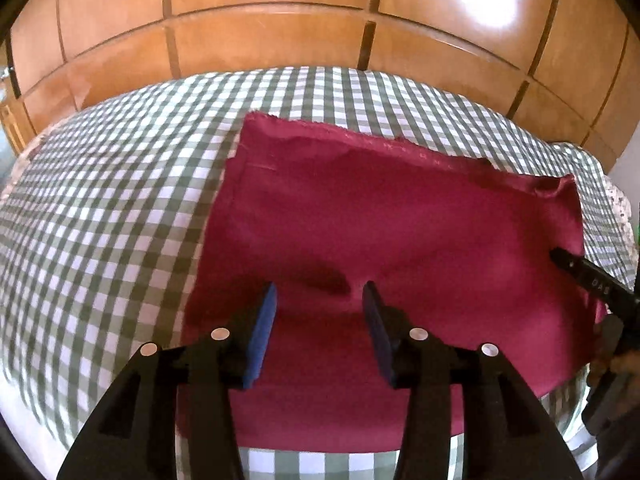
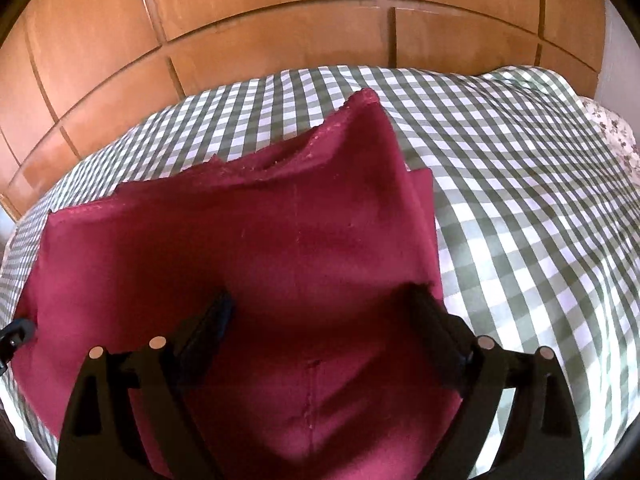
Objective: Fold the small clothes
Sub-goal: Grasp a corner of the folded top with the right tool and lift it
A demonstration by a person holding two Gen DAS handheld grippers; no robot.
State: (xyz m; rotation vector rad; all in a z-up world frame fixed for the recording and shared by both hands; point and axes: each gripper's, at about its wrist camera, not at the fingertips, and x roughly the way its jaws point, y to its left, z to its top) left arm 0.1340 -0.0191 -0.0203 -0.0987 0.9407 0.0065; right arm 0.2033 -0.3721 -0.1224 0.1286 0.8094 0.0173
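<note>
Our left gripper (image 1: 320,304) nearest, jaws apart and empty above the maroon cloth (image 1: 380,240), our right gripper (image 2: 324,312) spread wide over it, cloth folded flat on the green checked sheet (image 1: 120,208), wooden wardrobe (image 1: 280,32) behind

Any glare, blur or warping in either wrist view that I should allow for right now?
Left wrist view: two bright glare patches on the wooden panels, and the checked cloth smears toward the lower left edge. Right wrist view: fainter glare up top, the right gripper soft with blur, its shadow darkening the maroon fabric. Both views: fisheye bends the panel seams and checks.
</note>
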